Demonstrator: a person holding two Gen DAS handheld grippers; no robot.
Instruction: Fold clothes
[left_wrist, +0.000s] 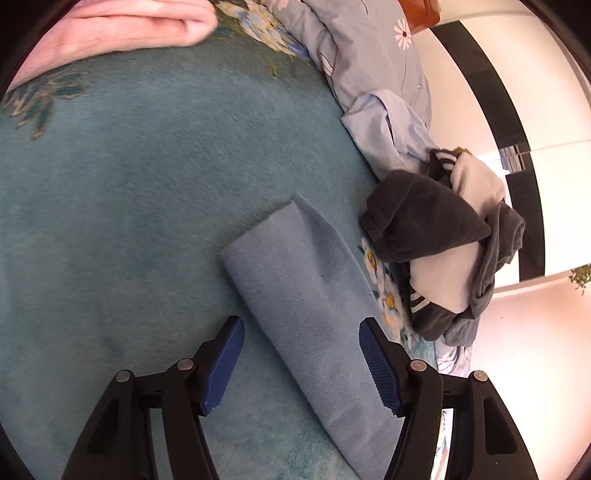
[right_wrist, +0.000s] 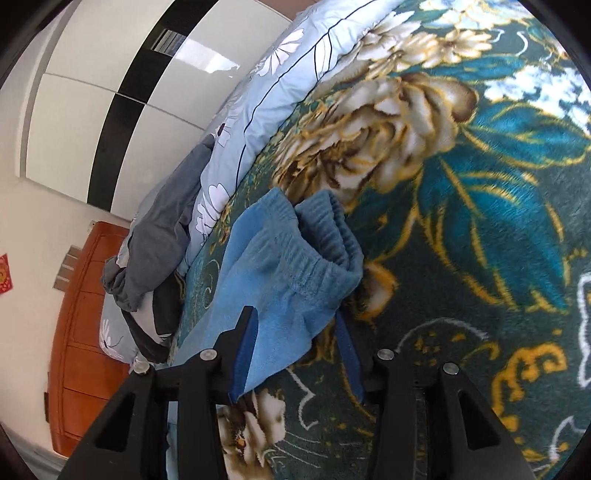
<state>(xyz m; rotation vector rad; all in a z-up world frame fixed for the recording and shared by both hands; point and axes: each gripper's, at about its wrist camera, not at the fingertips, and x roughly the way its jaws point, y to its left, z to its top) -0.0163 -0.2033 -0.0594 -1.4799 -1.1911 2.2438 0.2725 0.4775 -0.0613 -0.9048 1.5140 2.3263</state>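
Blue fleece trousers (left_wrist: 314, 314) lie folded into a long strip on the teal blanket (left_wrist: 129, 203), and the left gripper (left_wrist: 301, 363) hovers right over the near part of that strip with its jaws spread wide, one blue pad (left_wrist: 225, 365) on bare blanket to the left of the cloth and the other at the cloth's right edge, nothing clamped between them. Ahead and to the right of this gripper sits a crumpled heap of dark grey and white clothes (left_wrist: 436, 251), near the strip but apart from it, at the edge of the bed. Further ahead, past the heap, a pale blue quilt with daisies (left_wrist: 369, 48) is bunched along the bed's side, and a pink cloth (left_wrist: 110, 29) lies far ahead to the left. From the right wrist view, the trousers' elastic waistband (right_wrist: 314, 251) lies just ahead of the right gripper (right_wrist: 295, 350), on the blanket's big flower pattern (right_wrist: 461, 184). The right gripper's jaws are also apart; the blue cloth passes between them and lies against the left pad (right_wrist: 245, 354), while the right pad stands clear of it, so I cannot call it a firm grip. To the left of this gripper the grey clothes (right_wrist: 162, 229) lie on the daisy quilt (right_wrist: 258, 110), with a brown wooden cabinet (right_wrist: 85, 332) beyond them below the bed's edge.
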